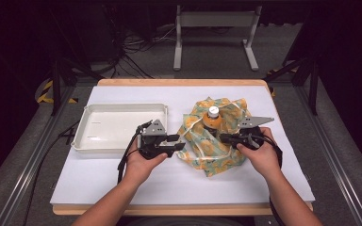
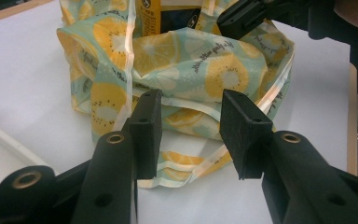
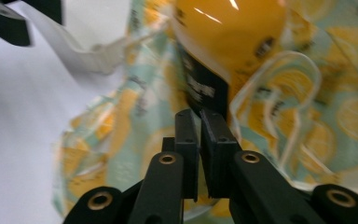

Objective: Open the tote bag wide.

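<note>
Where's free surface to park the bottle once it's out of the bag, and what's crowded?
Free: the white tray looks empty. Bare white table runs along the near edge around the forearms, and a far strip lies beyond the tray and bag. Crowded: the middle right, where the lemon-print bag wraps the orange bottle, with the left gripper and right gripper on either side.

tray (image 1: pixel 108 126) placed left on table (image 1: pixel 179 183) | bag (image 1: pixel 212 155) placed right of tray | bottle (image 1: pixel 212 118) stood in bag
</note>
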Action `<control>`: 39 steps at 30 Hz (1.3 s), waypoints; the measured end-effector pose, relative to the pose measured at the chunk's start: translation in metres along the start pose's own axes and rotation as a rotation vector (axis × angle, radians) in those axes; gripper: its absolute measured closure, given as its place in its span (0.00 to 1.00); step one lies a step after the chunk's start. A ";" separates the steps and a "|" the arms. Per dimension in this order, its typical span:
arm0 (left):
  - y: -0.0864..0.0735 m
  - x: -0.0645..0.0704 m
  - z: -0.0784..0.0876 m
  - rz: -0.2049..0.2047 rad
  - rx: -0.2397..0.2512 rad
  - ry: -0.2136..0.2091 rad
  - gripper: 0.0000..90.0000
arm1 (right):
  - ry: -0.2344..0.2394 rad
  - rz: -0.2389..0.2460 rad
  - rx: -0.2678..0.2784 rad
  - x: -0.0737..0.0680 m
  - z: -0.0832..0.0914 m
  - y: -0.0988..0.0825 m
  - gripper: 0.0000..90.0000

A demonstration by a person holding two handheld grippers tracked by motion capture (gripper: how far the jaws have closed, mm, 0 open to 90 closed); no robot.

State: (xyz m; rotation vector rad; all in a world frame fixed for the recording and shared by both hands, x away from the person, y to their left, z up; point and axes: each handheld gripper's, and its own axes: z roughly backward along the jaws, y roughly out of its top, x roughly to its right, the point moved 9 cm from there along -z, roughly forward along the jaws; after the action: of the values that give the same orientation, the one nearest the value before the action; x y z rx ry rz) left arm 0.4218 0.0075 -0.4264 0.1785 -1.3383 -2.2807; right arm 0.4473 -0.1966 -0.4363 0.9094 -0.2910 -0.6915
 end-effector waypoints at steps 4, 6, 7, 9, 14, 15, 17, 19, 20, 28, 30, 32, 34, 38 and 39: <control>0.000 0.000 -0.001 0.001 0.002 -0.003 0.66 | -0.036 -0.033 -0.031 0.014 -0.002 -0.013 0.91; 0.000 0.002 -0.002 0.001 0.001 -0.007 0.66 | -0.056 -0.044 -0.046 0.020 -0.003 -0.020 0.90; 0.000 0.002 -0.003 -0.003 -0.002 -0.009 0.66 | -0.059 -0.056 -0.053 0.023 -0.003 -0.024 0.90; 0.000 0.003 -0.004 -0.005 -0.004 -0.011 0.66 | -0.058 -0.065 -0.054 0.025 -0.004 -0.026 0.89; 0.004 0.007 -0.011 -0.001 0.004 -0.025 0.66 | -0.052 -0.063 -0.051 0.019 -0.009 -0.030 0.77; 0.005 0.008 -0.014 -0.002 0.005 -0.033 0.65 | -0.054 -0.057 -0.049 0.018 -0.010 -0.029 0.74; 0.008 0.010 -0.019 -0.009 0.007 -0.035 0.65 | -0.055 -0.053 -0.036 0.013 -0.012 -0.027 0.61; 0.011 0.011 -0.024 -0.008 0.010 -0.043 0.65 | -0.050 -0.047 -0.015 0.010 -0.015 -0.025 0.46; 0.012 0.012 -0.027 -0.002 0.013 -0.053 0.65 | -0.055 -0.038 -0.014 0.008 -0.017 -0.025 0.39; 0.026 0.029 -0.050 -0.028 0.023 -0.113 0.64 | -0.090 0.005 -0.006 0.006 -0.023 -0.026 0.22; 0.028 0.034 -0.055 -0.037 0.023 -0.127 0.64 | -0.090 0.001 0.001 0.006 -0.023 -0.026 0.21; 0.031 0.040 -0.062 -0.052 0.023 -0.143 0.64 | -0.086 -0.005 0.006 0.007 -0.023 -0.026 0.21; 0.033 0.043 -0.067 -0.061 0.028 -0.152 0.64 | -0.086 -0.006 0.008 0.007 -0.022 -0.026 0.21; 0.036 0.051 -0.079 -0.081 0.026 -0.183 0.64 | -0.083 -0.010 0.013 0.007 -0.023 -0.025 0.21; 0.035 0.052 -0.083 -0.100 0.018 -0.185 0.64 | -0.083 -0.013 0.015 0.007 -0.023 -0.025 0.21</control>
State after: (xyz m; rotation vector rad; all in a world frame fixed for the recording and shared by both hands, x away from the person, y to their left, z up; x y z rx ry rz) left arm 0.4167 -0.0963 -0.4327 0.0422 -1.4718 -2.4188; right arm 0.4538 -0.1974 -0.4700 0.8990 -0.3650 -0.7411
